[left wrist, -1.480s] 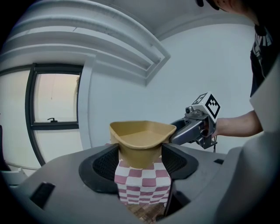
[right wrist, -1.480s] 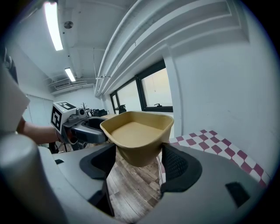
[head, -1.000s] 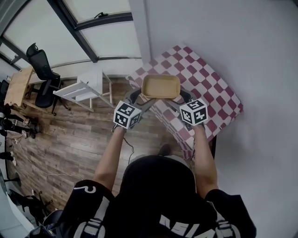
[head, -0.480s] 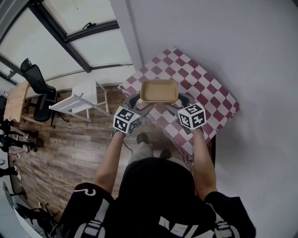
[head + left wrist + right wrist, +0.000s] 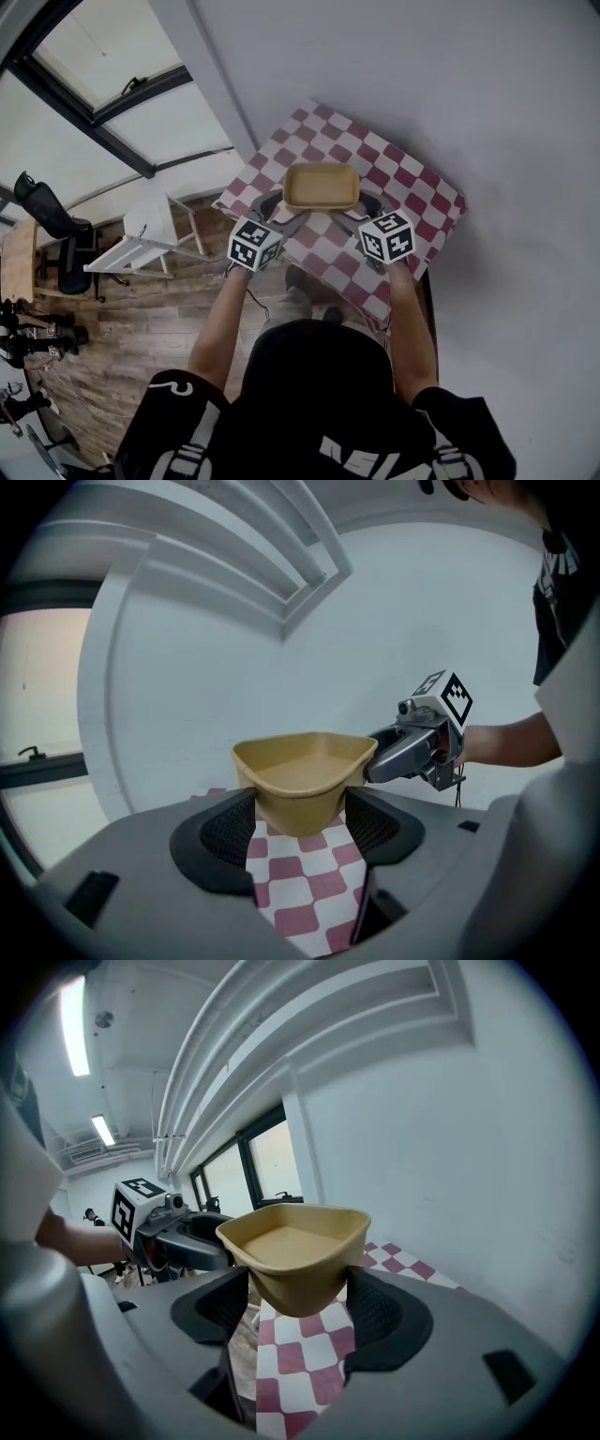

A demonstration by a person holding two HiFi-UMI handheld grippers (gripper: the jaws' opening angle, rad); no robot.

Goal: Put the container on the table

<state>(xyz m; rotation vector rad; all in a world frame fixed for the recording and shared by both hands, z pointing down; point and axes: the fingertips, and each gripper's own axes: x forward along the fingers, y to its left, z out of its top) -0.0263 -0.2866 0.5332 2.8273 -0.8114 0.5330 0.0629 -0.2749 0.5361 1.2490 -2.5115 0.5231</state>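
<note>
Wood-plank flooring [image 5: 141, 309] lies beneath the person, whose left gripper [image 5: 274, 204] and right gripper [image 5: 367, 202] (two in all) each have their jaws closed part-way onto one end of the single tan, shallow, round-cornered container [image 5: 321, 187], held level between them. It hangs over the one table draped in a red-and-white checked cloth [image 5: 412, 192] beside the pale wall, apparently clear of the cloth. I judge the carry done, with lowering and release left.
</note>
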